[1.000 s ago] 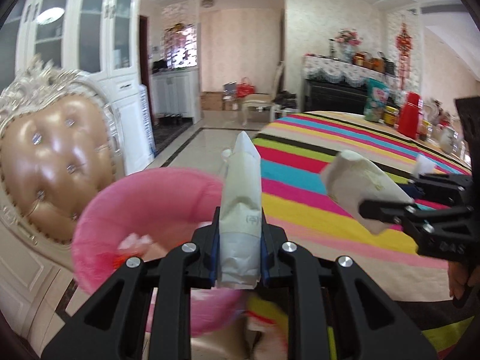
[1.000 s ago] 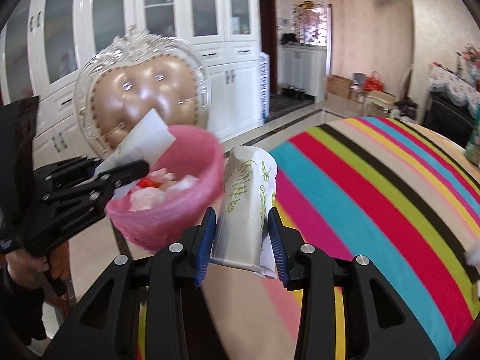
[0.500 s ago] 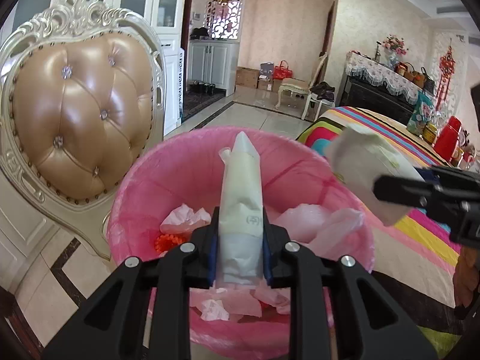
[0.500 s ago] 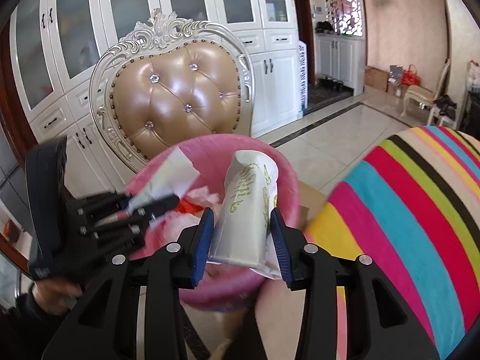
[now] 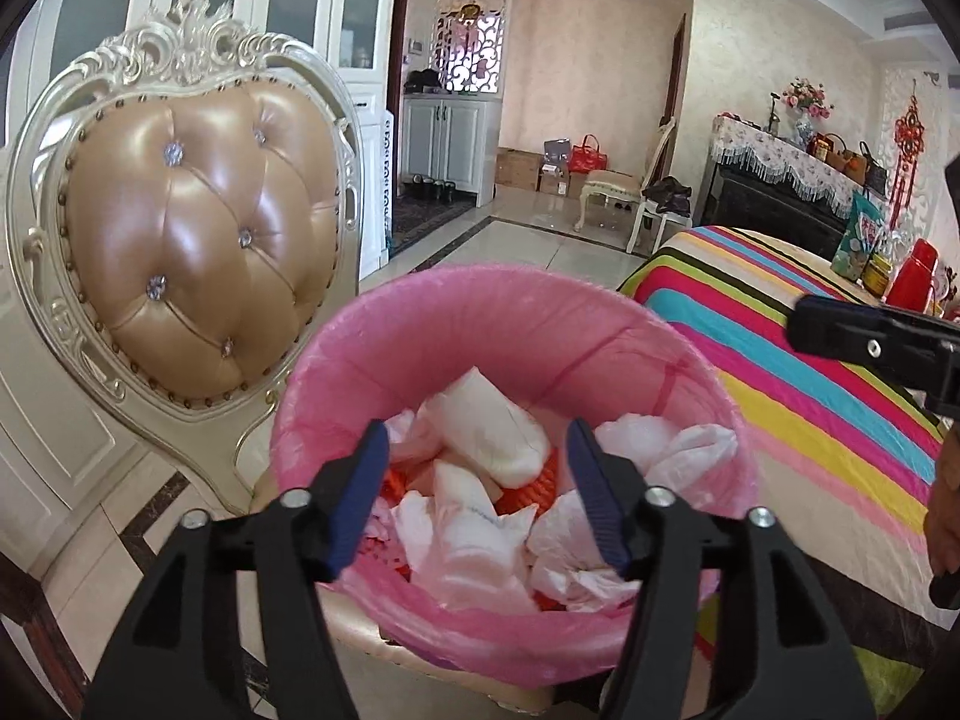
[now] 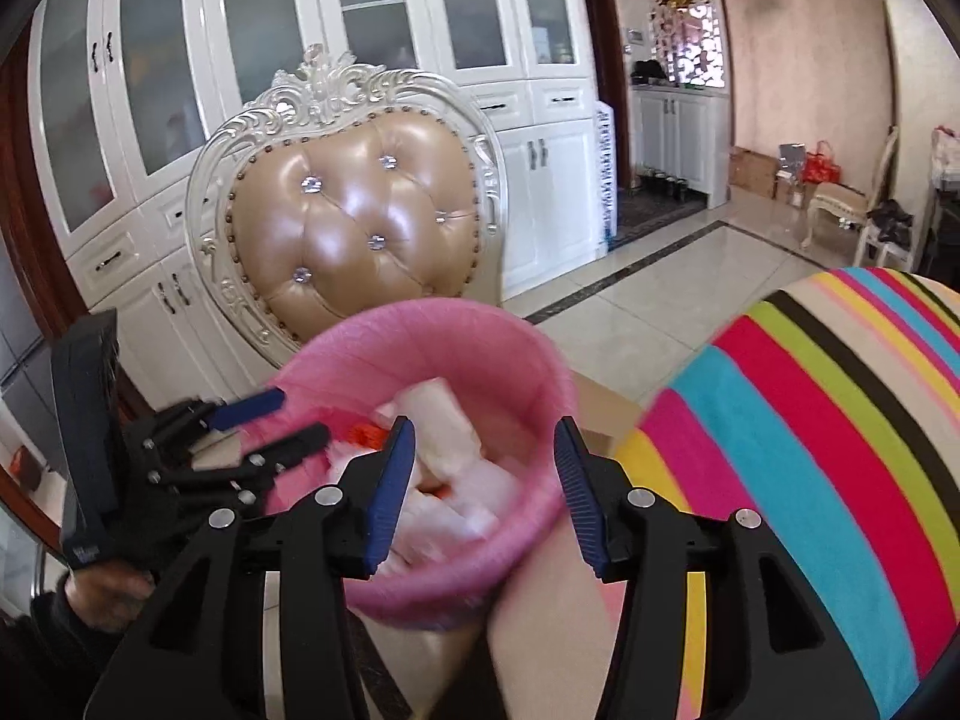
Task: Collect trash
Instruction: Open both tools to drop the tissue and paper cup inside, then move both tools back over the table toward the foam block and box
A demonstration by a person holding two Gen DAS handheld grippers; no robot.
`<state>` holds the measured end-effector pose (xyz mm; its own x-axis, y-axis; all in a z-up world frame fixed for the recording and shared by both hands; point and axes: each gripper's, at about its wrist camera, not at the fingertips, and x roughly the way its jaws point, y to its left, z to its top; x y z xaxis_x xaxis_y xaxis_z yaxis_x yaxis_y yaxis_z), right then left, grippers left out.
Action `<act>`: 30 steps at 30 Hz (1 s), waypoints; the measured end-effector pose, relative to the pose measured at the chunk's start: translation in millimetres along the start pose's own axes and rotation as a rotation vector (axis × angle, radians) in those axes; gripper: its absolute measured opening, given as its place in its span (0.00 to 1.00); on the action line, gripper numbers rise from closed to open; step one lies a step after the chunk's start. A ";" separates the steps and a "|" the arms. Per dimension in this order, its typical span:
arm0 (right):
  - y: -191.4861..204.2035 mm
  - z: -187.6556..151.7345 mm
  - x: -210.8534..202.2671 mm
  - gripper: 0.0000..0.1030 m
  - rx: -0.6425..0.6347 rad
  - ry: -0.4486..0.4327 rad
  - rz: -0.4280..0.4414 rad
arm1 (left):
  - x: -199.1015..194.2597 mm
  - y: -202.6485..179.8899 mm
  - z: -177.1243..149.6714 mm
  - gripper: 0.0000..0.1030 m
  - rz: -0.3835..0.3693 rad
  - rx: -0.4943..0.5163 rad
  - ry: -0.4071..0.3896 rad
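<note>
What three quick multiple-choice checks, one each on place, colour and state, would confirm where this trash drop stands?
1. Where does the bin stand?
A. On the striped table
B. On the chair seat, in front of the chair back
C. Inside the cupboard

2. What colour is the bin liner?
A. Pink
B. Black
C. Blue

3. What is between the left tool's pads?
A. A paper cup
B. Nothing; they stand apart
C. A red bottle

Answers:
1 B: the bin sits just before the padded back, beside the table.
2 A: the rim and walls are pink.
3 B: the opening pads stand clear above the wrappers in the bin.
</note>
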<state>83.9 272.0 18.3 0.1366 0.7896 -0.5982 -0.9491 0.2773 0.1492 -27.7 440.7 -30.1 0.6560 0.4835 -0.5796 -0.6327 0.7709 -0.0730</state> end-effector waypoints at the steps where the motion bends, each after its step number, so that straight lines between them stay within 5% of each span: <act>1: -5.2 -3.9 -6.2 0.46 0.007 -0.002 -0.008 | -2.7 -7.6 1.3 0.68 -0.004 0.009 -0.008; 7: -38.3 -26.8 -56.6 0.46 0.038 -0.034 -0.102 | -15.7 -56.9 10.7 0.80 -0.047 0.080 -0.057; 18: -109.8 -85.1 -180.9 0.66 0.138 -0.156 -0.315 | -39.8 -176.9 18.6 0.95 -0.177 0.203 -0.103; 30: -185.5 -151.6 -271.1 0.70 0.284 -0.170 -0.544 | -55.4 -351.5 11.7 0.95 -0.374 0.355 -0.145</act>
<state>179.9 -76.5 33.5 0.6433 0.5643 -0.5174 -0.6224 0.7790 0.0757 163.1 147.8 37.2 0.8761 0.1813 -0.4468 -0.1828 0.9823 0.0402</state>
